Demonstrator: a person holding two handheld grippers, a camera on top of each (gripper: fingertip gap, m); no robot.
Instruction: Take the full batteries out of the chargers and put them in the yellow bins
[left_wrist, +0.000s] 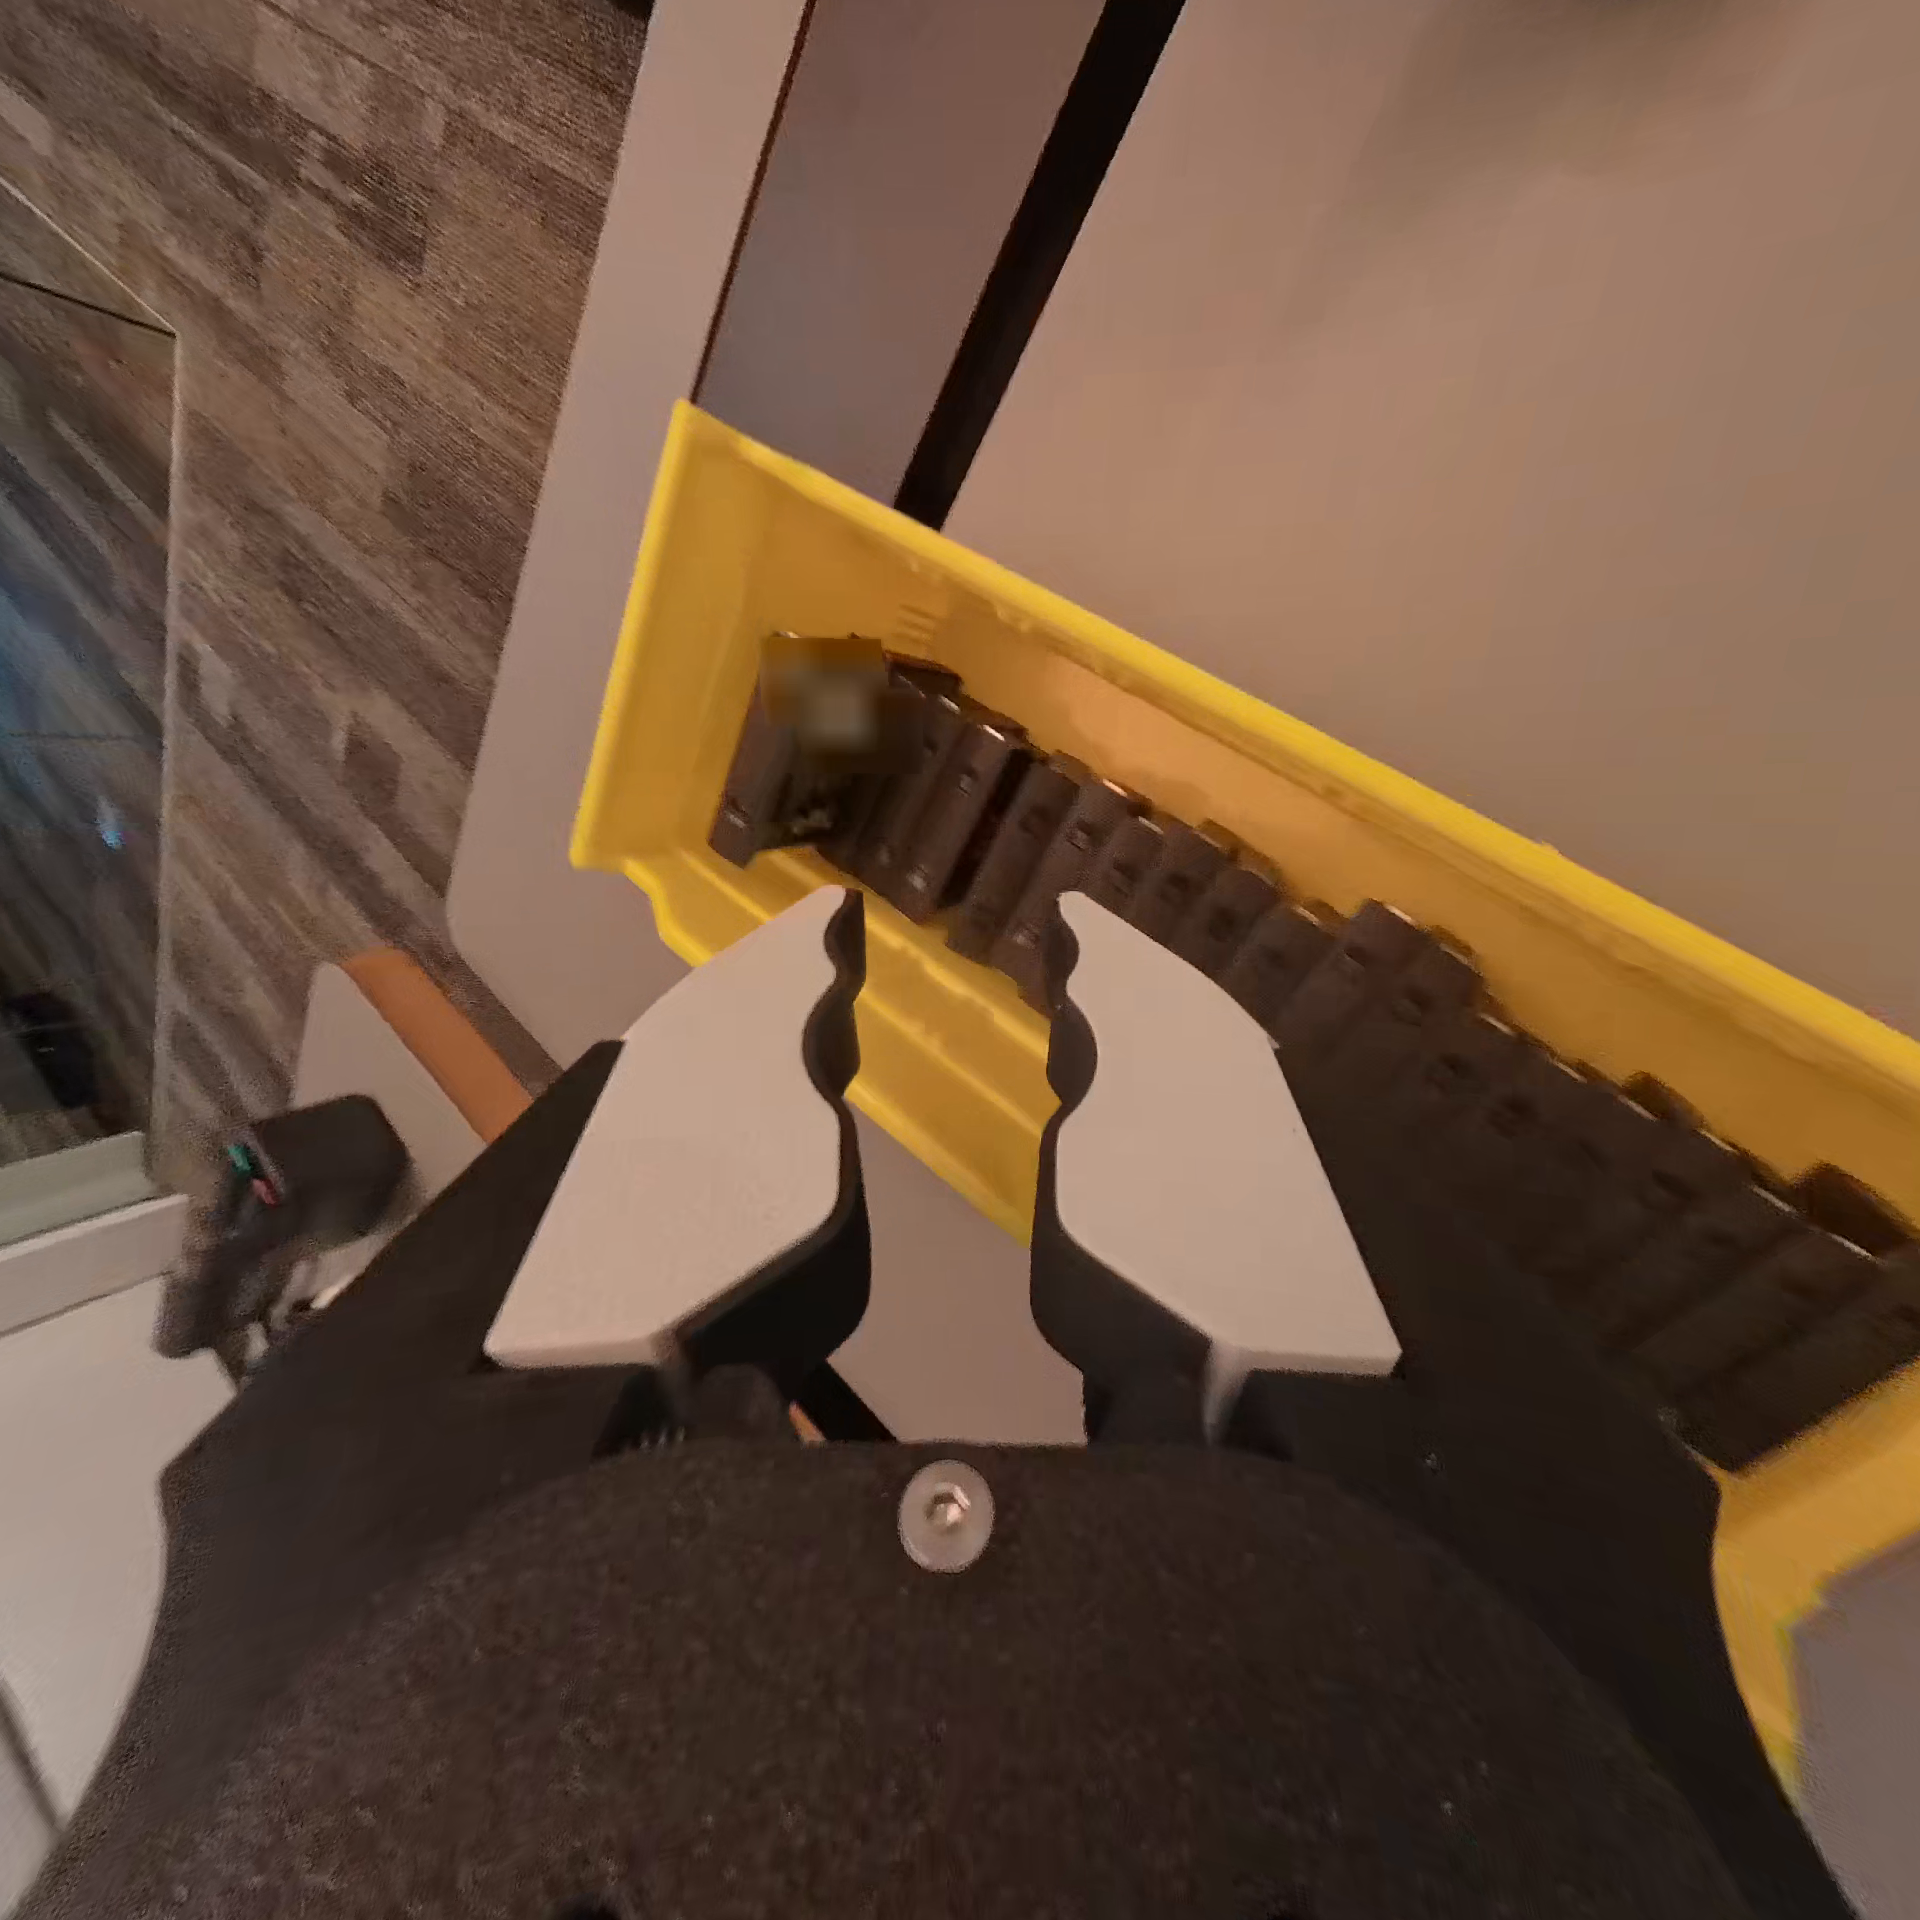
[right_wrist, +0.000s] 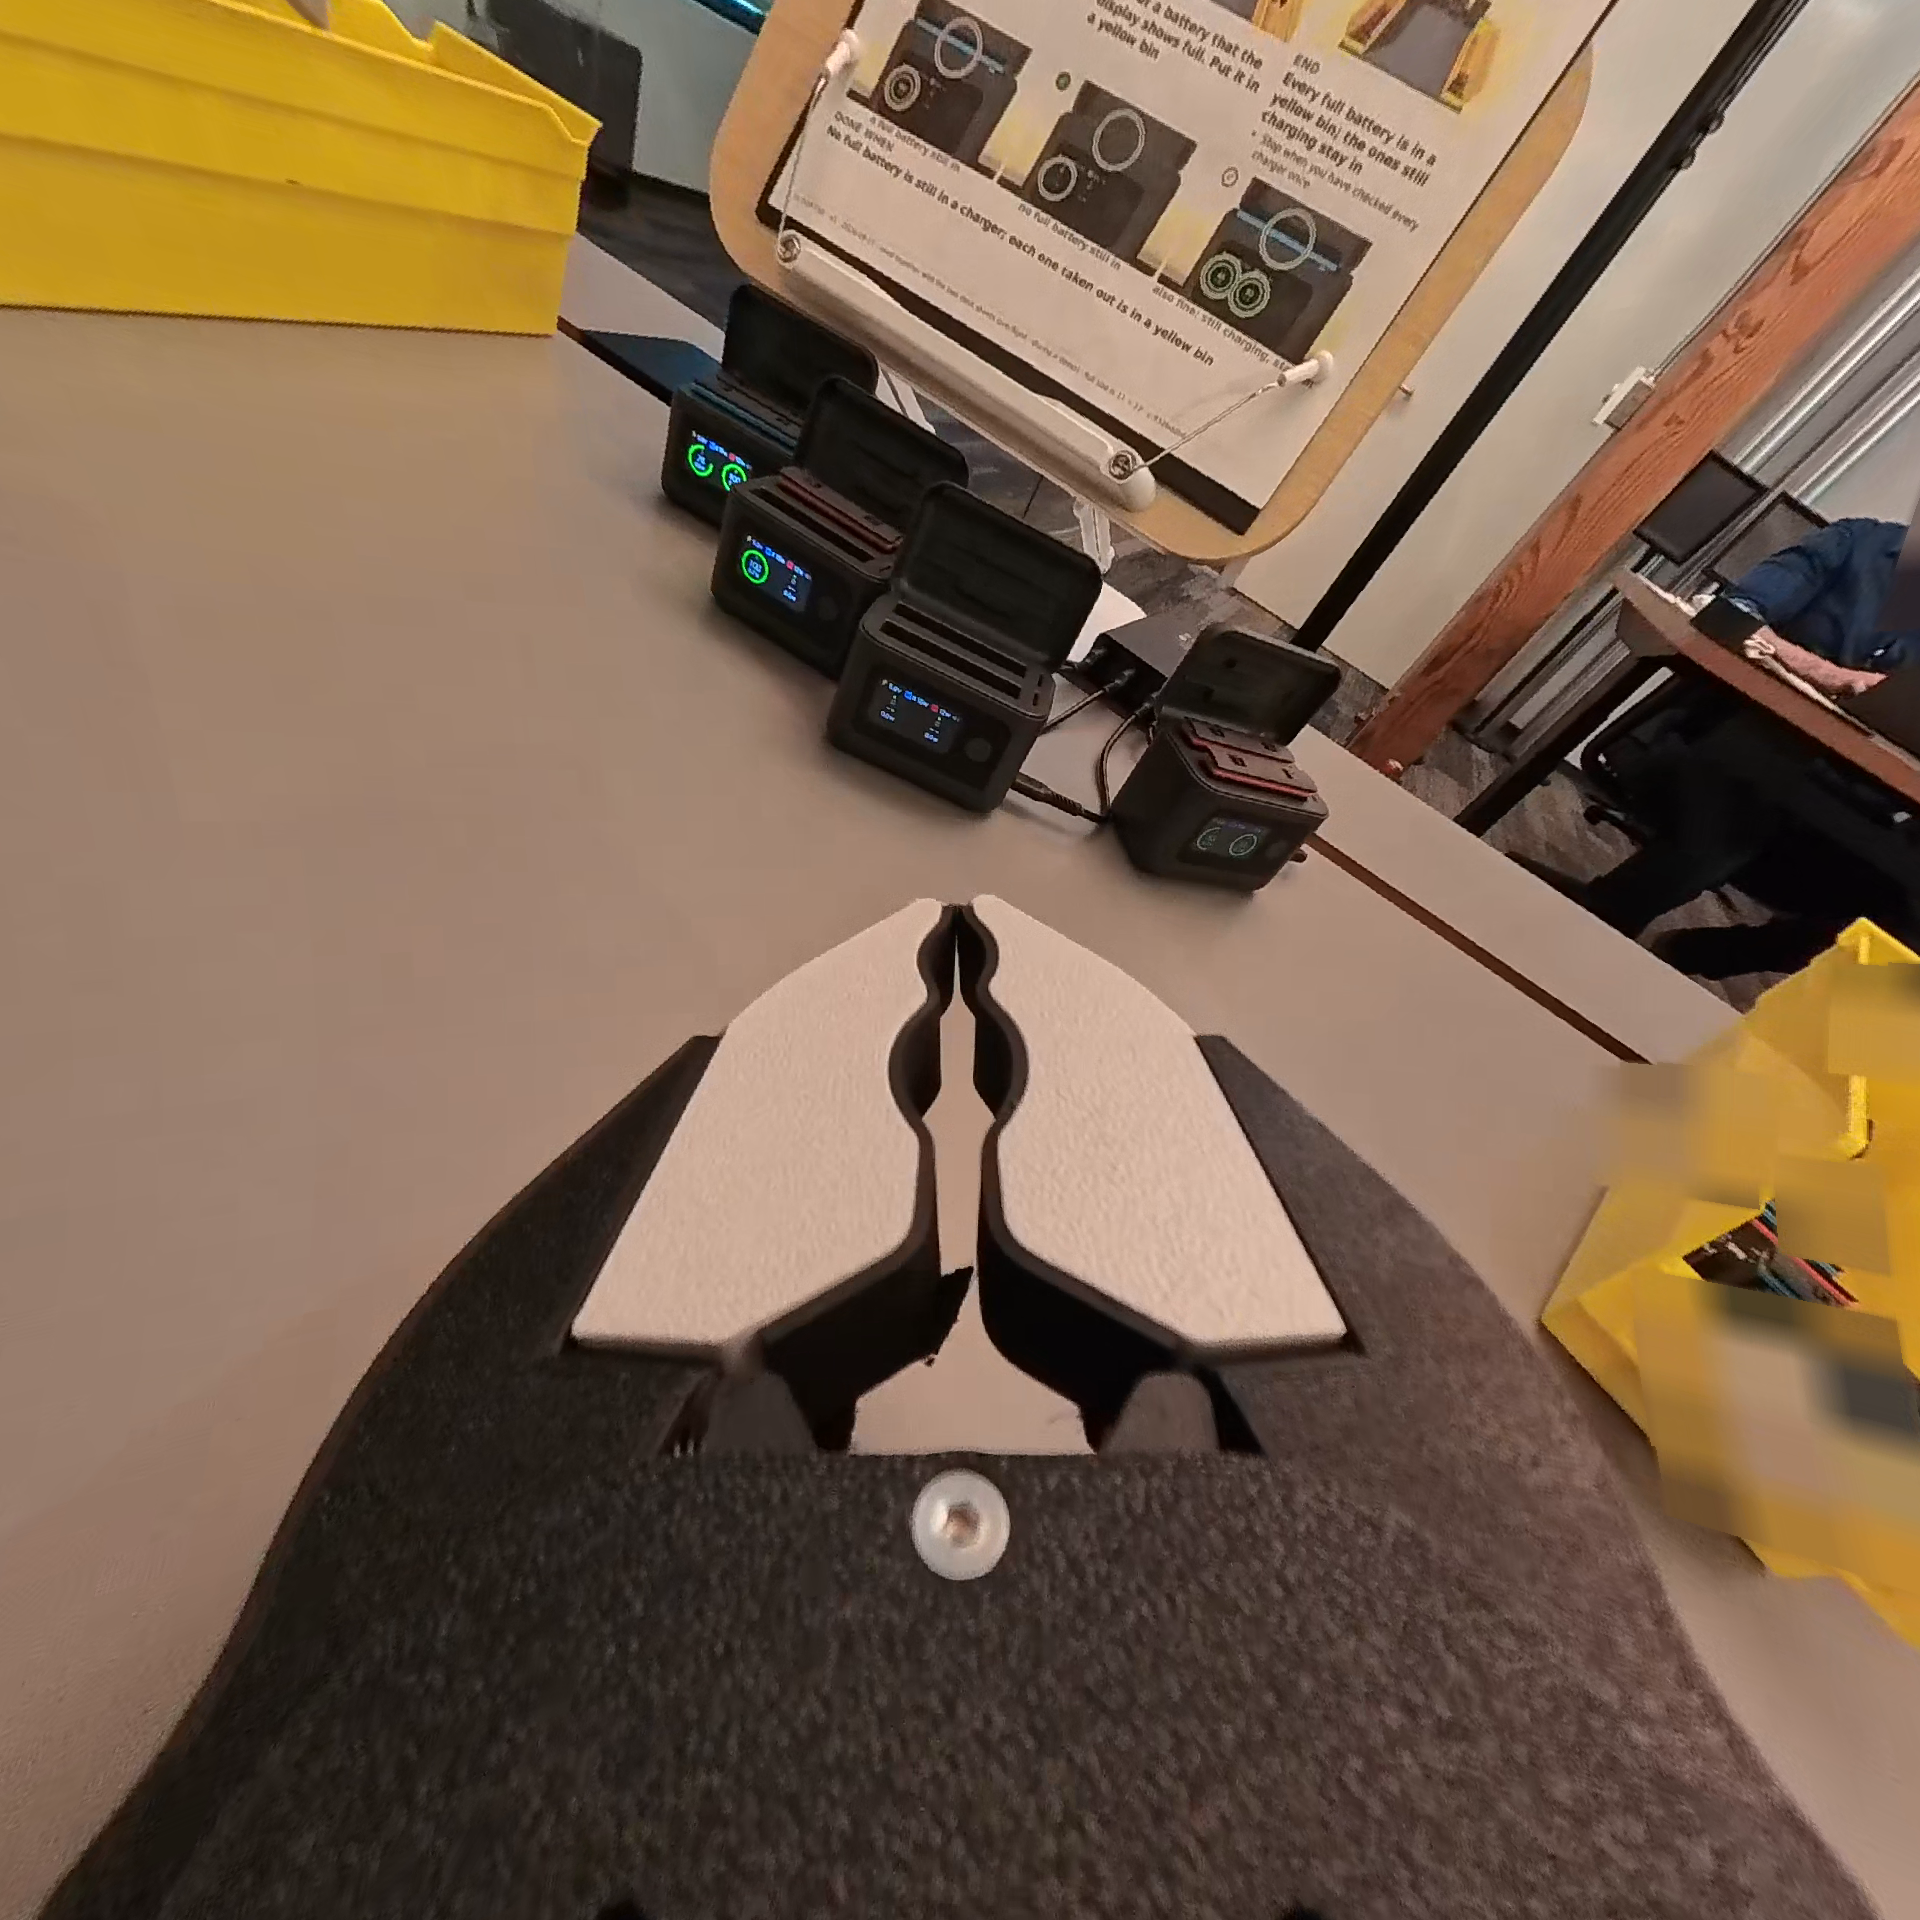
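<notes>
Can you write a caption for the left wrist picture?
Open left gripper hovering over a yellow bin lined with dark batteries.

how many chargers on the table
4, in a diagonal row: far one by the sign stand, second, third, nearest at the table's right edge. Others may lie outside view.

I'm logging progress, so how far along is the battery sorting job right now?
Done: a row of batteries fills the yellow bin. In hand: nothing; the left gripper is open over it, the right gripper shut, empty. Left: the chargers, some with batteries still in them.
</notes>
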